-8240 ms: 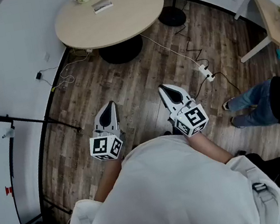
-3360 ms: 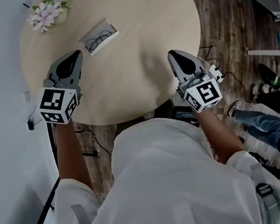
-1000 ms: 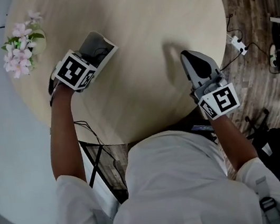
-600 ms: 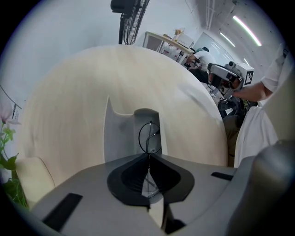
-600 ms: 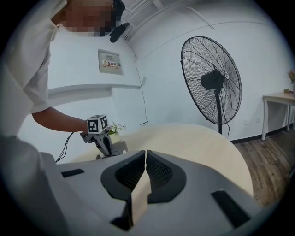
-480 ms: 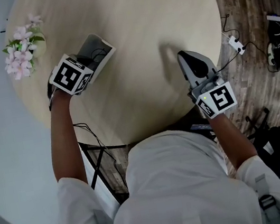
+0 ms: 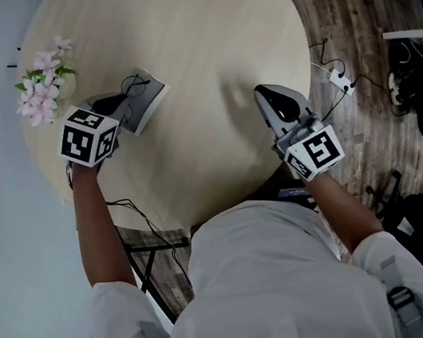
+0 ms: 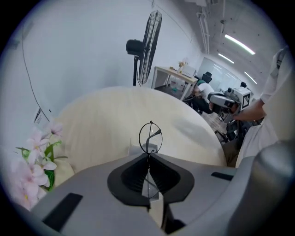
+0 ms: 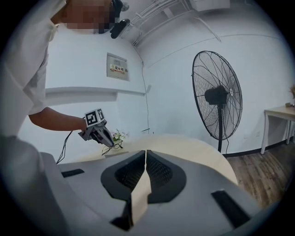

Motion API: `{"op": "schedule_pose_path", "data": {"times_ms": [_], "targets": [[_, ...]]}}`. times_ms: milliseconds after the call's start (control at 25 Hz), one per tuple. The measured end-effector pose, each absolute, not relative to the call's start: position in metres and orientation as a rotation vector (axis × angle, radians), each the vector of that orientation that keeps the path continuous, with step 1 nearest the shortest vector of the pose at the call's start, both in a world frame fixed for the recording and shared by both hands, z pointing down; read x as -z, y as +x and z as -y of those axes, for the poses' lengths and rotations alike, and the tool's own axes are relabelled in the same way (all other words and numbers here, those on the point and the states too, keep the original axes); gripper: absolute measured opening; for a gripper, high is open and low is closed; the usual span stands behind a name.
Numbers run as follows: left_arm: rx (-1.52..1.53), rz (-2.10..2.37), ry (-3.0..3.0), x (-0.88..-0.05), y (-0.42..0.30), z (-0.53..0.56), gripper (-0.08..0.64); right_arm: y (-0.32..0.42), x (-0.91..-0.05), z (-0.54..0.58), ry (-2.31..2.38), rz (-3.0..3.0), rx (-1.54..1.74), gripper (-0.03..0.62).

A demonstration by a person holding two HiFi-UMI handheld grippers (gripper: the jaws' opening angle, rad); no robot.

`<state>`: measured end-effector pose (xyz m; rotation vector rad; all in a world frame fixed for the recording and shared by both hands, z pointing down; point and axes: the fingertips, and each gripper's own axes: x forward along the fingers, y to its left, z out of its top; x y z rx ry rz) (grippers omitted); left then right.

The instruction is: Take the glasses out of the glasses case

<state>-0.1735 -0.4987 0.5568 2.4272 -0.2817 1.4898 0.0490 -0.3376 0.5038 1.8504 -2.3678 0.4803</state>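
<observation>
My left gripper point(image 7: 123, 99) is shut on the thin wire-rimmed glasses point(image 7: 134, 83), holding them just over the open grey glasses case point(image 7: 149, 107) on the round table's left side. In the left gripper view a round lens of the glasses point(image 8: 150, 134) stands up edge-on past the closed jaws of the left gripper point(image 8: 148, 156), and a pale bit of the case point(image 8: 134, 150) shows below. The right gripper view shows the left gripper point(image 9: 97, 130) with the glasses point(image 9: 112, 147) hanging from its tip. My right gripper point(image 7: 264, 96) is shut and empty, near the table's right front edge.
A small vase of pink flowers point(image 7: 41, 82) stands by the table's left edge, close to the case. The beige round table point(image 7: 200, 61) sits against a white wall. A standing fan point(image 9: 216, 97) is beyond the table. Cables and a power strip point(image 7: 339, 78) lie on the wood floor.
My left gripper was down on the case a second ago; it has since drawn back and up with the glasses in its jaws. The right gripper has hardly moved.
</observation>
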Motion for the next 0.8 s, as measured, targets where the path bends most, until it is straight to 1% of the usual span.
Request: {"op": "schedule_pose_path", "data": {"times_ms": [120, 280, 560, 680, 800], "targets": [[-1.32, 0.339, 2.539, -0.512, -0.168, 0.495, 0.026, 0.045, -0.478, 0.333, 1.87, 2.373, -0.408, 0.026], [-1.02, 0.396, 2.692, -0.447, -0.165, 0.482, 0.026, 0.042, -0.44, 0.327, 1.891, 2.37, -0.297, 0.026], [-0.568, 0.512, 2.941, -0.332, -0.175, 0.447, 0.026, 0.036, -0.363, 0.3, 1.94, 2.395, -0.084, 0.026], [-0.299, 0.565, 2.988, -0.285, -0.178, 0.432, 0.026, 0.04, -0.342, 0.287, 1.953, 2.408, -0.027, 0.026], [-0.135, 0.657, 3.028, -0.252, -0.191, 0.403, 0.026, 0.037, -0.33, 0.266, 1.942, 2.438, 0.023, 0.026]]}}
